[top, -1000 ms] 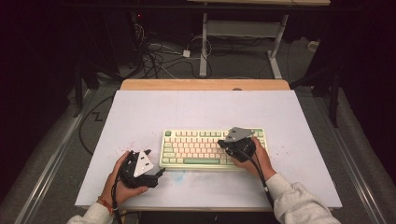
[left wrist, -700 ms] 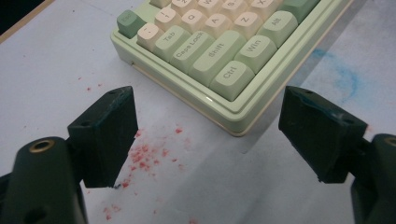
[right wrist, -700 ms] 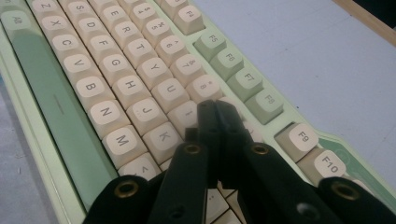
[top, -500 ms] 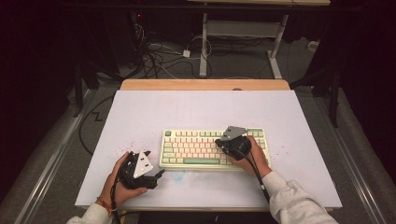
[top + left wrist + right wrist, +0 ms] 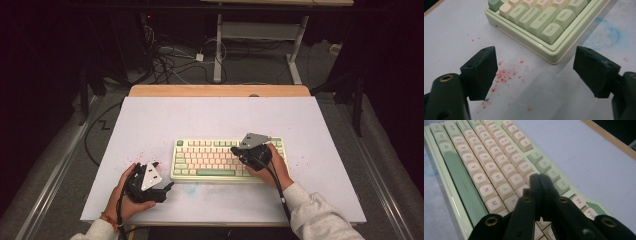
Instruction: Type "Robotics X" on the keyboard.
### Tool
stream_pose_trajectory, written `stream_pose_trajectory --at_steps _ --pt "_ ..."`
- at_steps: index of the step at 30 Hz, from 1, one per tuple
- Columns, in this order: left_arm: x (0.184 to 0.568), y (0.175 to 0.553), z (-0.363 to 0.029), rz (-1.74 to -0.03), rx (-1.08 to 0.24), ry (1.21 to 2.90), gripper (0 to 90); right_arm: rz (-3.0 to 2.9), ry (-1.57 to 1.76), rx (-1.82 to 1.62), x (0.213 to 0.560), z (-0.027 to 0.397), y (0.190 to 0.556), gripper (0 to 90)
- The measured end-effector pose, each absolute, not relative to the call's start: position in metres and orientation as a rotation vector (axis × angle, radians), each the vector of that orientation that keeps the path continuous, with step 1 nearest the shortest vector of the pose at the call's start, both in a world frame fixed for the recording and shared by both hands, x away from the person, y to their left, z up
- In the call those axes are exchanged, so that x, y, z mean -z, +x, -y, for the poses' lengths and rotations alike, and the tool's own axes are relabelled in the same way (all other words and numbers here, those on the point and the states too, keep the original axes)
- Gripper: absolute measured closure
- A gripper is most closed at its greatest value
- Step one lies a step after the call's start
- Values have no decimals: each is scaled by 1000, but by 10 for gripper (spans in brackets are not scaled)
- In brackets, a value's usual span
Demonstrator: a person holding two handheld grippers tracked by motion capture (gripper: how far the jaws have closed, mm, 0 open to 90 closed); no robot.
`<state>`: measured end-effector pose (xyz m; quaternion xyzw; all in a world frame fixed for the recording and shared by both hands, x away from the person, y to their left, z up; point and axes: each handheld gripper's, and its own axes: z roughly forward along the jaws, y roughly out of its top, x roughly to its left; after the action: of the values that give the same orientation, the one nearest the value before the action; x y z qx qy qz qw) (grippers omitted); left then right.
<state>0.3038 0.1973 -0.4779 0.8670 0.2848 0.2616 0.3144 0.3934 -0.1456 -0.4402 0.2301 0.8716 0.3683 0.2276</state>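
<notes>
Two hand-held grippers work a pale-green keyboard with cream, rounded keycaps, lying at the desk's centre. Right hand-held gripper, jaws pressed together, tips over the upper key rows. Left hand-held gripper, blocky matte jaws spread, empty, at the keyboard's 8 o'clock corner.

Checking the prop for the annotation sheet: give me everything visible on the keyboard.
The keyboard is compact, with a pale green plastic-looking case, cream letter keys and green modifier keys, function keys and space bar. It lies flat on the white table, near the front edge, its long side along that edge. The right gripper, jaws shut, points its tips at the keys around U and I. The open left gripper faces its Ctrl corner, apart.
</notes>
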Motion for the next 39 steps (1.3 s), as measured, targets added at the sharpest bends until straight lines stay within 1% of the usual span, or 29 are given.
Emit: stream_pose_trajectory --at_steps 6,7,9,11,12,13,14,15,16,17,18,22,23,25,29,35,39 --pt "478 304 -199 -764 -691 2287 185 -2374 635 -1054 436 149 390 877" --pt "478 305 -199 -763 -687 2289 185 -2356 638 -1074 433 152 389 854" --pt "479 305 -198 -763 -687 2293 185 -2351 641 -1076 433 153 388 838" --pt "479 305 -198 -763 -685 2299 185 -2340 642 -1096 430 156 386 787" --pt "479 305 -198 -763 -685 2300 185 -2340 642 -1096 430 156 386 787" --pt "479 305 -199 -765 -683 2298 185 -2331 640 -1107 429 158 386 745" --pt "479 305 -199 -764 -684 2302 185 -2322 646 -1116 427 159 385 683" --pt "479 305 -199 -763 -683 2303 185 -2322 646 -1116 427 159 385 683" --pt "479 305 -199 -764 -682 2303 185 -2320 646 -1117 427 160 384 650" --pt "479 305 -199 -765 -681 2304 185 -2303 652 -1127 425 162 382 554" --pt "479 305 -199 -765 -681 2304 185 -2303 652 -1127 425 162 382 554" --pt "479 305 -200 -766 -681 2300 185 -2269 643 -1141 421 165 378 409" --pt "479 305 -200 -766 -682 2300 185 -2234 649 -1153 419 168 374 347" --pt "478 305 -200 -769 -681 2296 186 -2222 645 -1163 418 169 372 336" --pt "477 305 -201 -776 -686 2295 188 -2161 663 -1156 416 176 365 271" --pt "475 305 -202 -787 -691 2273 202 -2126 660 -1141 415 186 357 243" --pt "474 304 -202 -789 -687 2260 215 -2114 661 -1137 415 194 350 243"
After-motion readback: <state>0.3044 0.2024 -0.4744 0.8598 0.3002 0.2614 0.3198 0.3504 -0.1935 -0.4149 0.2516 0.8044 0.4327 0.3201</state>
